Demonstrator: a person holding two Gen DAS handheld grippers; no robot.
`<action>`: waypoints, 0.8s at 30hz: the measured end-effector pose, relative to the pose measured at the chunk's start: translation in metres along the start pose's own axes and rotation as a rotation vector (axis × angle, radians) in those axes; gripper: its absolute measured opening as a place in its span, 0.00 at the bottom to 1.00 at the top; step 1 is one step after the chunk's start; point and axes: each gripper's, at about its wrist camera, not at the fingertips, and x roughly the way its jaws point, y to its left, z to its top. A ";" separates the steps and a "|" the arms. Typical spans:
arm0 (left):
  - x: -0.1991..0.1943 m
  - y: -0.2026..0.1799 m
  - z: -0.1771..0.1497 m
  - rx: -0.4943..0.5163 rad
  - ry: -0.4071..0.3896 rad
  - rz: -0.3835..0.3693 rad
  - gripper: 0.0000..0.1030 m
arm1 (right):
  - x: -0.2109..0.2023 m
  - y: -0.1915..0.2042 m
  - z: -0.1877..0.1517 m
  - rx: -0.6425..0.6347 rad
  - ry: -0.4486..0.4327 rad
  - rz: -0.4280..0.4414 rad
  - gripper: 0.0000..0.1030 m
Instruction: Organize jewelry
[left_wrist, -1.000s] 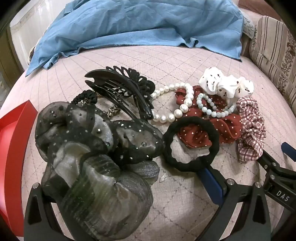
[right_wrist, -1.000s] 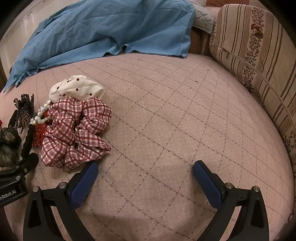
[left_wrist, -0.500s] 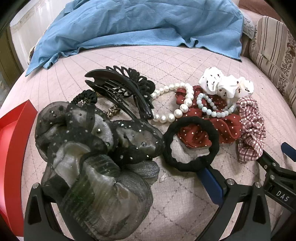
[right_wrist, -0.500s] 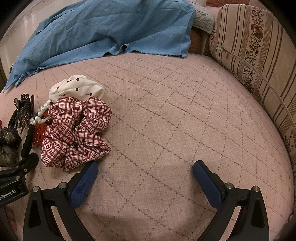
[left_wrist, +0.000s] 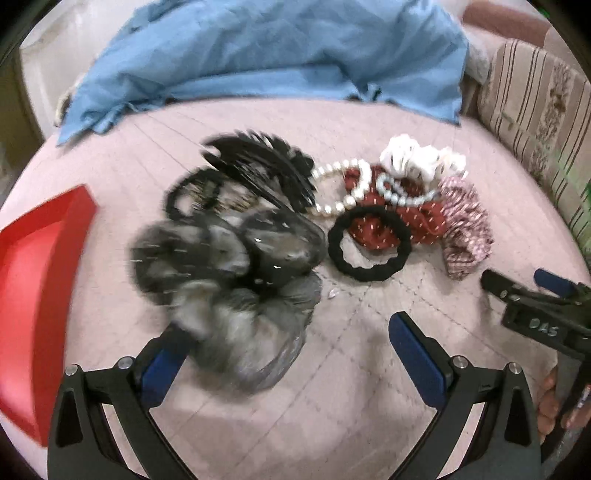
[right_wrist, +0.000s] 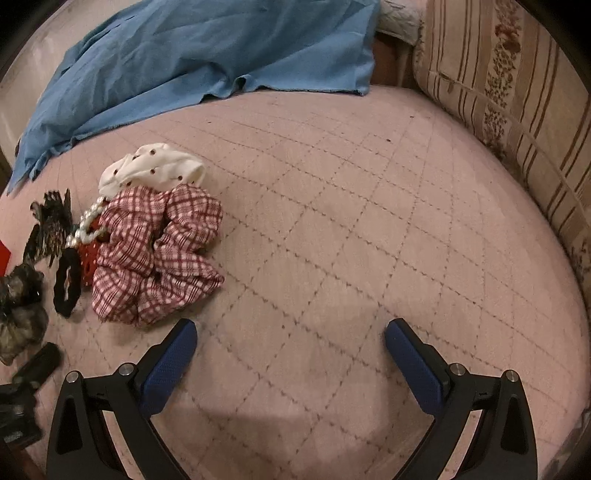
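Left wrist view: the left gripper (left_wrist: 291, 350) stands with jaws apart, its left pad touching the near edge of the large black-and-grey sheer organza scrunchie (left_wrist: 229, 280); it holds nothing. That scrunchie lies towards the bed's left edge, just beside the red open tray (left_wrist: 33, 280), which I judge to be the intended receptacle. The black elastic hair ring (left_wrist: 369, 243), white pearl bead strand (left_wrist: 354, 188) and red-and-white checked fabric scrunchie (right_wrist: 155, 254) lie heaped together mid-bed, unsorted. The right gripper (right_wrist: 290, 354) hangs over bare pink quilted bed cover (right_wrist: 369, 229), jaws apart and empty, apparently waiting. Its body carries blurred lettering, seemingly "DAS".
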 end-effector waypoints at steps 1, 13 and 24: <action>-0.006 0.002 0.000 -0.001 -0.017 0.004 1.00 | -0.002 0.001 0.000 -0.006 0.005 -0.005 1.00; -0.110 0.020 -0.013 0.007 -0.261 0.078 1.00 | -0.092 0.008 -0.024 -0.050 -0.257 -0.048 0.97; -0.159 0.022 -0.036 -0.002 -0.337 0.102 1.00 | -0.144 0.015 -0.046 0.006 -0.418 -0.032 0.97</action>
